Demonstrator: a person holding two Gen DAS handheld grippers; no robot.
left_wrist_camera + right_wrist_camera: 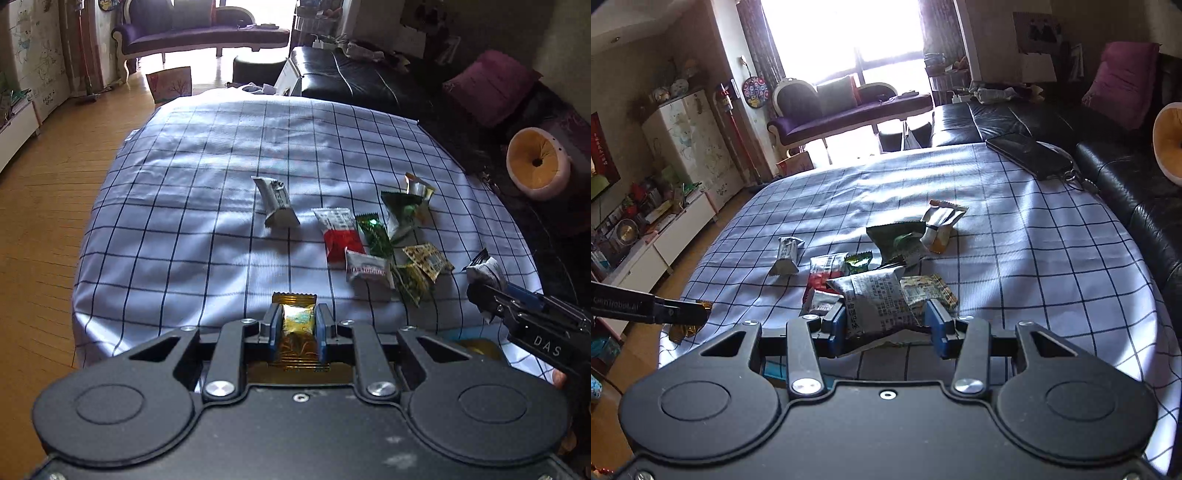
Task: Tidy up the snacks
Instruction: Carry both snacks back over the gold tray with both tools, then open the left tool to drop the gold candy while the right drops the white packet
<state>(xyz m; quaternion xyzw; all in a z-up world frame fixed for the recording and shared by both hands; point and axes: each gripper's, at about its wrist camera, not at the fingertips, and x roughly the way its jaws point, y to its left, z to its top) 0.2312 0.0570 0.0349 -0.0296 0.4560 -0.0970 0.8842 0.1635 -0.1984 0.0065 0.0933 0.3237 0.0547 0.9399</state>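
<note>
Broadly, the checked cloth (207, 192) covers the whole table, and its left half is bare while the snacks crowd the right half; that open left and middle stretch is the room available for setting packets down in order. The near edge of the cloth falls away just under both grippers, and the left edge drops to the wooden floor (48, 206), so anything released too near or too far left would likely slide off. At the far right corner a dark phone (1028, 153) lies on the cloth, well apart from the pile.

The snack pile (384, 240) sits ahead and to the right of the left gripper (298, 325), with one grey bar (276, 202) lying alone to its left, long axis running near to far. The right gripper (886, 319) is nearer the pile, almost over its near edge.

The left gripper is clamped narrowly on a gold packet (297, 325), whose long axis runs along the fingers. The right gripper holds a grey printed packet (879, 299) across its width, jaws fairly wide around it. Both packets appear lifted clear of the cloth, so I judge placing comes next.
</note>
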